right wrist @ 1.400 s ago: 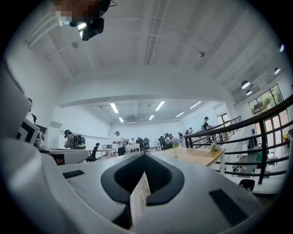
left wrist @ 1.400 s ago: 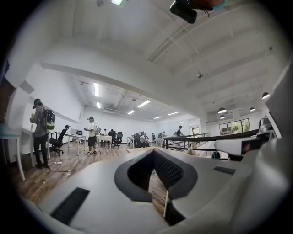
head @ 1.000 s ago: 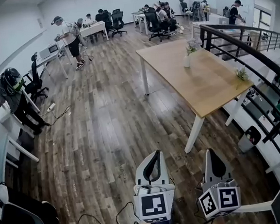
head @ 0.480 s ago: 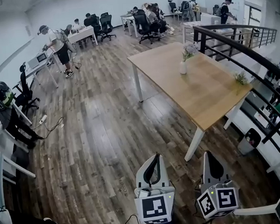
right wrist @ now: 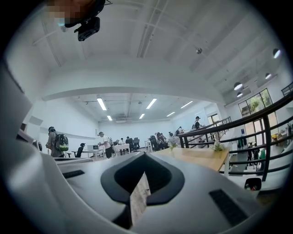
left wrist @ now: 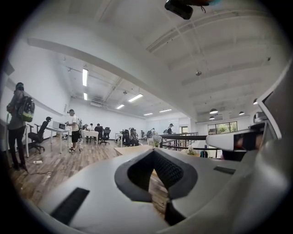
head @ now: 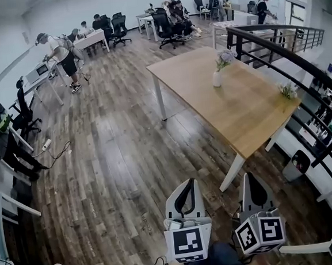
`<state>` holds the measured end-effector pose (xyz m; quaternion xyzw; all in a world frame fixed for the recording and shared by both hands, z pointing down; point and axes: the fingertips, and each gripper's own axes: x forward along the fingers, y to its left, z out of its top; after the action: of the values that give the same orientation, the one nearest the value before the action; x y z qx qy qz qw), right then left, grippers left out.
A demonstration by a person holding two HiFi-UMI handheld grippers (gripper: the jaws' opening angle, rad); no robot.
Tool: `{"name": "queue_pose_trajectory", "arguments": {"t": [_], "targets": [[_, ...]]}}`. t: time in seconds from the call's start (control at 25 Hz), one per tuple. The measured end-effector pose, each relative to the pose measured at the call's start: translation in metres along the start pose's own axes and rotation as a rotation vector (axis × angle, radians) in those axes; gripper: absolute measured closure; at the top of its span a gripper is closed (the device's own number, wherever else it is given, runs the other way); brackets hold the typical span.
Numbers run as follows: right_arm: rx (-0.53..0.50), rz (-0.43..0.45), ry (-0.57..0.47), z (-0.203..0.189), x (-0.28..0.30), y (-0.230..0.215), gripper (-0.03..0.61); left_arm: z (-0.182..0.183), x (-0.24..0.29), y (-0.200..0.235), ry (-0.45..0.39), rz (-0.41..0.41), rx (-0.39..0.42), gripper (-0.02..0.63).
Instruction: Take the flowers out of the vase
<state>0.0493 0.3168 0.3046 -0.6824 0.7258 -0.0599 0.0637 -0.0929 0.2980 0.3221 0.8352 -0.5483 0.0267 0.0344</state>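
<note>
A white vase (head: 217,78) with pale purple flowers (head: 225,56) stands near the far edge of a long wooden table (head: 251,113), well ahead of me. The flowers (right wrist: 173,142) show small and distant in the right gripper view, and tiny (left wrist: 157,138) in the left gripper view. Low in the head view, my left gripper (head: 188,182) and right gripper (head: 252,177) are held side by side over the wooden floor, short of the table. Both point level toward it. Each pair of jaws meets at the tips with nothing between them.
A small green plant (head: 288,90) sits on the table's right edge. A black railing (head: 298,60) runs along the right behind the table, and a black bin (head: 298,161) stands below it. People work at desks at the back and left. Cables (head: 58,151) lie on the floor.
The view has moved forward across the floor toward the table, and both grippers have come along with it. Their jaws look the same as before.
</note>
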Motion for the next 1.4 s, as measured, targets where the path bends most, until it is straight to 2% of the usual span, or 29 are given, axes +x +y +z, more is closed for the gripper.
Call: {"name": "queue_pose_trajectory", "arguments": {"t": [0.2,0.6,0.84,1.4], "targets": [[-0.002,0.004,-0.002,-0.001,0.015,0.008,0.566,0.002,0.010,0.011,-0.013,-0.006,0.001,0.578],[-0.026,0.008,0.035,-0.009,0.061,0.003,0.566,-0.010,0.048,0.025,0.018,0.007,-0.039,0.578],[-0.028,0.005,0.039,-0.011,0.103,-0.010,0.565,-0.008,0.092,0.038,0.001,0.023,-0.030,0.578],[-0.006,-0.001,0.053,-0.011,0.221,-0.043,0.566,-0.002,0.203,0.064,0.028,0.043,-0.031,0.578]]}}
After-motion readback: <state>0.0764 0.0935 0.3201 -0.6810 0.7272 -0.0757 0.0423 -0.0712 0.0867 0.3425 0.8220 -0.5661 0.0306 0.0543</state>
